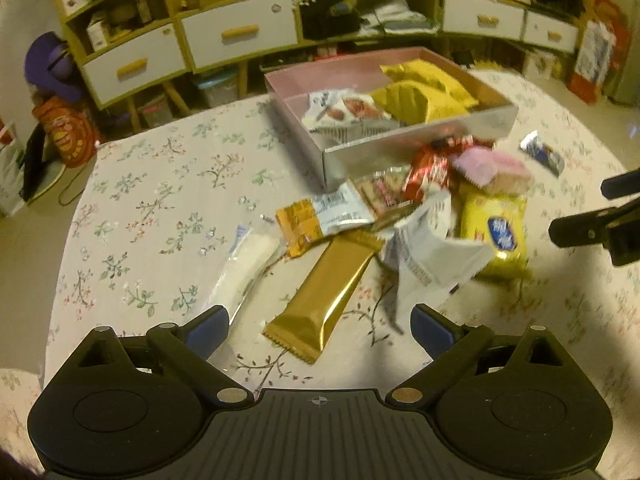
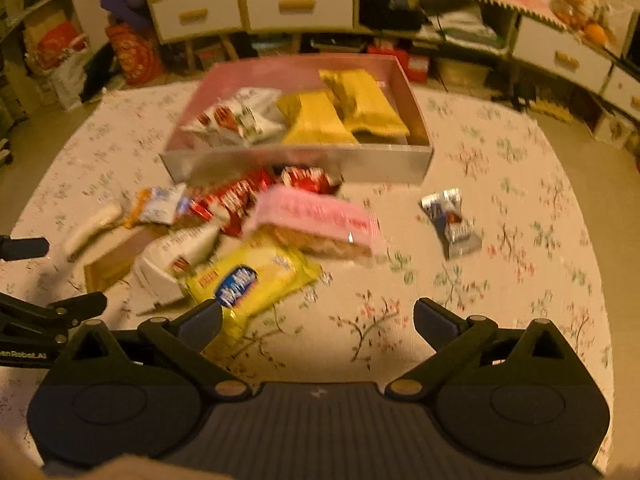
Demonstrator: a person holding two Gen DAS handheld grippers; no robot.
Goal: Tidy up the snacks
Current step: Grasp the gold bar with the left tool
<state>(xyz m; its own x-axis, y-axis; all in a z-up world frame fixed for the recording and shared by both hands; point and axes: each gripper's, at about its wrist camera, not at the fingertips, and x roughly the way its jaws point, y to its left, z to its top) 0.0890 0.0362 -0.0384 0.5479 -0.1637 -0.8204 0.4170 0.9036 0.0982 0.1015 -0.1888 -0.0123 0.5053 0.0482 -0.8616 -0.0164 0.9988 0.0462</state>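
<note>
So both grippers are hanging over the flowery tablecloth point(image 1: 152, 208), jaws spread wide, nothing pinched. The left gripper point(image 1: 320, 330) has the near end of a long gold foil-wrapped bar point(image 1: 326, 294) between its fingers, no contact. The right gripper point(image 2: 318, 324) is above bare cloth, with a yellow snack pack with a blue logo point(image 2: 256, 276) just beside its left finger. The shallow pink cardboard box point(image 1: 404, 152) sits behind the loose pile and holds yellow packets point(image 1: 424, 92) and white wrappers. A small silver-blue candy point(image 2: 452, 222) lies apart, right of the pile.
</note>
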